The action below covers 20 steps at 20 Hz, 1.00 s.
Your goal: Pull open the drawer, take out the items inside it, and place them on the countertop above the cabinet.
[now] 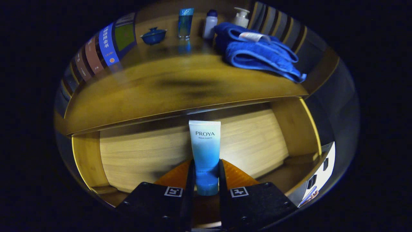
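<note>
A blue and white tube (205, 154) is clamped between both fingers of the gripper (206, 175), which is closed onto the tube's lower part near the cap. The tube's long axis runs straight ahead along the fingers, cap end toward the gripper, flat crimped end pointing toward the countertop (154, 87). It is held above the open drawer (135, 154). A folded blue towel (257, 51) is seen on the countertop.
</note>
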### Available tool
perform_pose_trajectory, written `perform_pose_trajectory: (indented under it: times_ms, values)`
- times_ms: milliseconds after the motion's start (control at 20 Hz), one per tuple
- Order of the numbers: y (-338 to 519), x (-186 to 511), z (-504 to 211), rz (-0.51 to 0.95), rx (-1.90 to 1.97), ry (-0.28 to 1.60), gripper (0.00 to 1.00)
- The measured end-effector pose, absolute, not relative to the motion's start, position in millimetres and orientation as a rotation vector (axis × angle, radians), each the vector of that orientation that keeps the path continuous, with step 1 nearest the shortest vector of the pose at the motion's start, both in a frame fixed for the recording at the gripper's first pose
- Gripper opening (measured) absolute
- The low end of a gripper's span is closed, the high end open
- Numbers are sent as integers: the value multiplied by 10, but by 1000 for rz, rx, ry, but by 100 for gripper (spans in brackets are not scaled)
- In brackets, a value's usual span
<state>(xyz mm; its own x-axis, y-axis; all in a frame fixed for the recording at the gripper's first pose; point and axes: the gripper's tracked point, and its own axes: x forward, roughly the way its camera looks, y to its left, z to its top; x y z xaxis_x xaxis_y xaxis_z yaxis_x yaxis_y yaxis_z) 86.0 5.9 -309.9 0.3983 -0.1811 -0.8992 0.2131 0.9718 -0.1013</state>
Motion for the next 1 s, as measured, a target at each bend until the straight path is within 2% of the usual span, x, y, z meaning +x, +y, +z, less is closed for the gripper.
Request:
perform_pose_trajectory:
  times_ms: [300, 550, 1000]
  values:
    - [167, 774, -2331, -273, 25, 1022, 38]
    - [244, 1129, -1879, -233, 10, 936, 38]
    - [565, 2030, -2059, -69, -7, 952, 38]
